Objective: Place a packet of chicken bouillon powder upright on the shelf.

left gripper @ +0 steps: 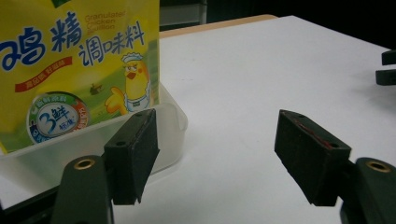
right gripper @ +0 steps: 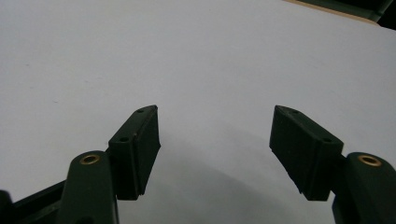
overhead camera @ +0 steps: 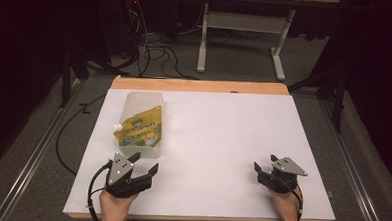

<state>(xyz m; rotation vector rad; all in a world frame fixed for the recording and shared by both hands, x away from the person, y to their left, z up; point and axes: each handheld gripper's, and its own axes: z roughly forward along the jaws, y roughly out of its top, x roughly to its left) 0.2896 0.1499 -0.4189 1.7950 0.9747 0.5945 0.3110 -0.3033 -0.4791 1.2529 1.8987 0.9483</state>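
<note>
A yellow seasoning pouch (overhead camera: pixel 142 127) with a white spout and a cartoon chick leans in a clear plastic tub (overhead camera: pixel 143 99) at the table's left. My left gripper (overhead camera: pixel 144 162) is just in front of the tub, open with nothing between its fingers. In the left gripper view the pouch (left gripper: pixel 79 70) stands in the tub (left gripper: pixel 173 126), just beyond and left of the left gripper (left gripper: pixel 215 135), whose left pad is close to the tub's corner. My right gripper (overhead camera: pixel 265 162) rests open near the front right. In its own view the right gripper (right gripper: pixel 215 126) has bare table between its pads.
The white tabletop (overhead camera: pixel 223 131) has a wooden strip (overhead camera: pixel 200 85) along its far edge. Beyond it stand a second table's white legs (overhead camera: pixel 203 41) and loose cables (overhead camera: pixel 151 48) on the floor. The right gripper's jaw tips (left gripper: pixel 387 67) show in the left gripper view.
</note>
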